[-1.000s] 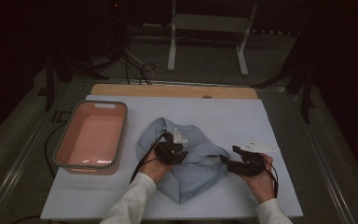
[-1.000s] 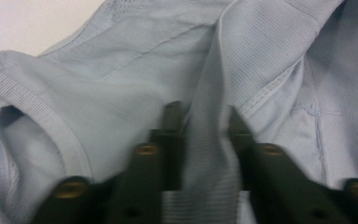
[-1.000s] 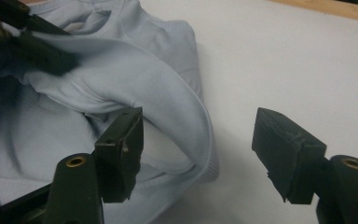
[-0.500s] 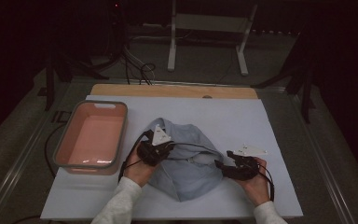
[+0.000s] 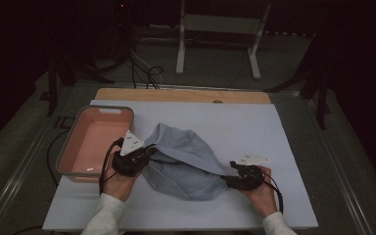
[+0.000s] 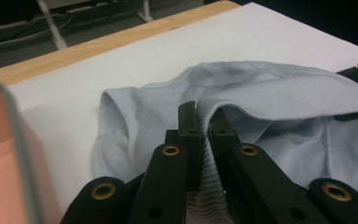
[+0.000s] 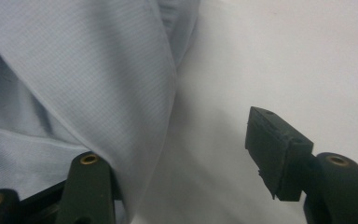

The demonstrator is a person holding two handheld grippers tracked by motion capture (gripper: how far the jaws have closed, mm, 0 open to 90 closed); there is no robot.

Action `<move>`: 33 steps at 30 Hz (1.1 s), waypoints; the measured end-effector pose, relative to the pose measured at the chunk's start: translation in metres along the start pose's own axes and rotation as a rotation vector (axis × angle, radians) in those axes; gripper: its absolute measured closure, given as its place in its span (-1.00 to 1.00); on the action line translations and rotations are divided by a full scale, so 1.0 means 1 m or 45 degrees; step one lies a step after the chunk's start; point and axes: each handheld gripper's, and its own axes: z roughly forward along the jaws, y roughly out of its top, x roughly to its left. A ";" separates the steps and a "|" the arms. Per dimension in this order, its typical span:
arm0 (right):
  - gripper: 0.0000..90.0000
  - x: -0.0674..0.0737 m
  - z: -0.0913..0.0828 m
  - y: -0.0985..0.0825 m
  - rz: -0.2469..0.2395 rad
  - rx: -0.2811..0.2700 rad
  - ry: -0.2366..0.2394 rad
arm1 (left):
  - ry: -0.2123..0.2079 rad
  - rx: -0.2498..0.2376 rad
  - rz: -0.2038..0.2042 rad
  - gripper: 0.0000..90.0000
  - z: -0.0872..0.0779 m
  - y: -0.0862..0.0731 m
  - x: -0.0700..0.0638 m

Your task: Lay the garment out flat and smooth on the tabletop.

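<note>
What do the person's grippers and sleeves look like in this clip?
Both grippers, left gripper and right gripper, are black, with brass-coloured rivets on the fingers. Each carries a pale grey three-cornered plate with small dark marks. A black cable trails from each. The sleeves are white.

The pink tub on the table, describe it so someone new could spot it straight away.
Start at the white table. At its left edge sits the pink tub, beside the crumpled blue cloth. It is the one rigid, grey-rimmed container there, with nothing visible inside.
</note>
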 end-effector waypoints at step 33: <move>0.86 -0.056 -0.051 -0.008 0.130 -0.116 -0.146 | -0.208 0.128 0.095 0.96 0.039 -0.020 -0.052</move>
